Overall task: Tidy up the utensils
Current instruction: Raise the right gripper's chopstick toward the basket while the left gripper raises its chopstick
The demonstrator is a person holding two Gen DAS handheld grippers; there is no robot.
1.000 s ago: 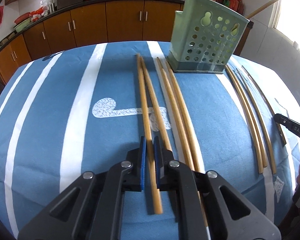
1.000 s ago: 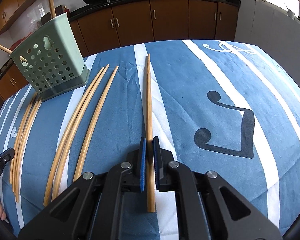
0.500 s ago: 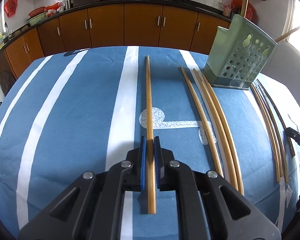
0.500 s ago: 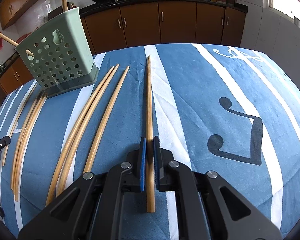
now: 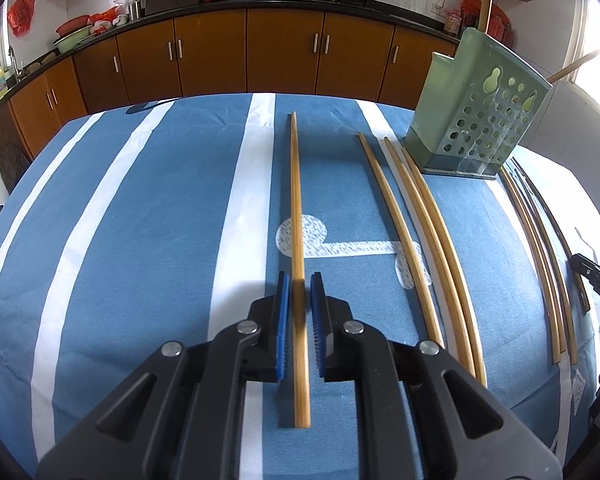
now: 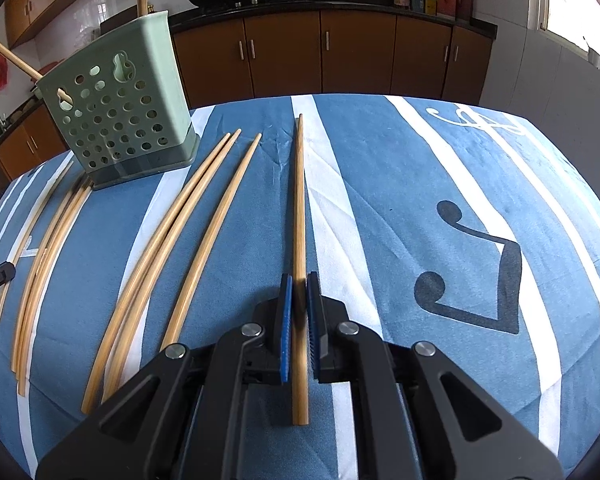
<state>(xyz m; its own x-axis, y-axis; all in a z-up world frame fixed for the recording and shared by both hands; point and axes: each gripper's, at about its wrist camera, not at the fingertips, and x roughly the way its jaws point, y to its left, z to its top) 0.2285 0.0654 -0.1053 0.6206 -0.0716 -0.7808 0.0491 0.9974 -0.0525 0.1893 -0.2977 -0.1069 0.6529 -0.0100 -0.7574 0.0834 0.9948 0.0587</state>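
The left-hand chopstick (image 5: 298, 216) lies on the blue striped cloth (image 5: 148, 216), and the left gripper (image 5: 299, 304) has parted its pads a little since half a second ago, no longer pinching it. The right gripper (image 6: 299, 304) still straddles its own chopstick (image 6: 299, 208), pads narrowly apart; whether they touch it I cannot tell. Loose chopsticks (image 5: 424, 220) lie beside the green holder (image 5: 476, 120).

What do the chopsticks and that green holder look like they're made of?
Chopsticks: probably bamboo or wood, with a tan, matte, even surface. Green holder: looks like moulded plastic, smooth with a slight sheen and punched round holes. Its darker base may be a separate tray; I can't tell.
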